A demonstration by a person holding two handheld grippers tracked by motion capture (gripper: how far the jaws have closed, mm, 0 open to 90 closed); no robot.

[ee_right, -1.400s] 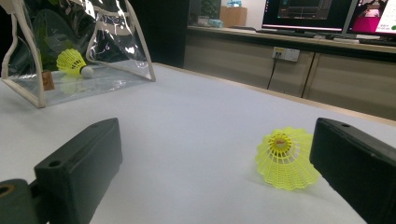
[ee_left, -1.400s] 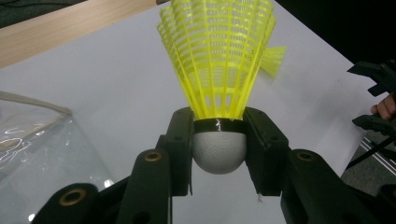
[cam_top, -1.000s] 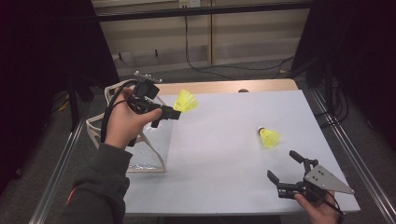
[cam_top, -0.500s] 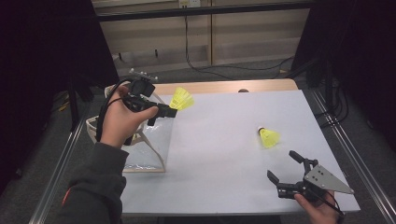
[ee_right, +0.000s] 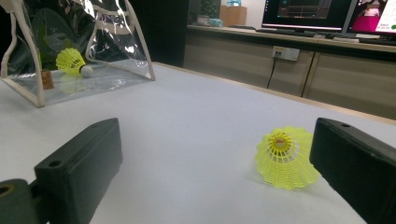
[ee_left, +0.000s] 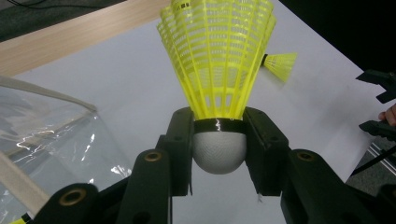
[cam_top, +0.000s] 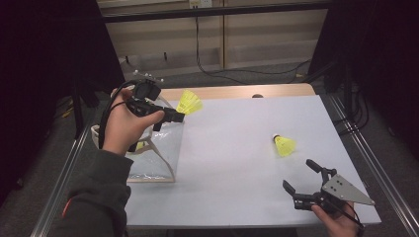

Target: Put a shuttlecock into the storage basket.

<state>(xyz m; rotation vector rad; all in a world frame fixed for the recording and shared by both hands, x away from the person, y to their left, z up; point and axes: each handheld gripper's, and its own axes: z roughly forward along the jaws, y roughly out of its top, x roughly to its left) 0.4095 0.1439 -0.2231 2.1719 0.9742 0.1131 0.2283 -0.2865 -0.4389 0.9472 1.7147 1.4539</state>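
Observation:
My left gripper [cam_top: 179,116] hangs above the table's left side, shut on the white cork of a yellow shuttlecock [cam_top: 189,102] whose skirt points away from the jaws. In the left gripper view the cork [ee_left: 218,147] sits pinched between both pads [ee_left: 183,140]. It hovers by the top edge of a clear bag [cam_top: 158,148]. A second yellow shuttlecock [cam_top: 284,145] lies on the white table at the right. My right gripper [cam_top: 298,174] rests open near the front right edge, with that shuttlecock [ee_right: 285,158] ahead of its jaws and apart from them.
The clear bag [ee_right: 79,46] with beige trim stands open at the table's left edge and holds another yellow shuttlecock [ee_right: 71,60]. A bare wooden strip [cam_top: 237,92] runs along the table's far edge. Metal rails [cam_top: 368,153] border both sides.
The left gripper with its shuttlecock has drifted slightly left and up, toward the bag. The right gripper has stayed where it was.

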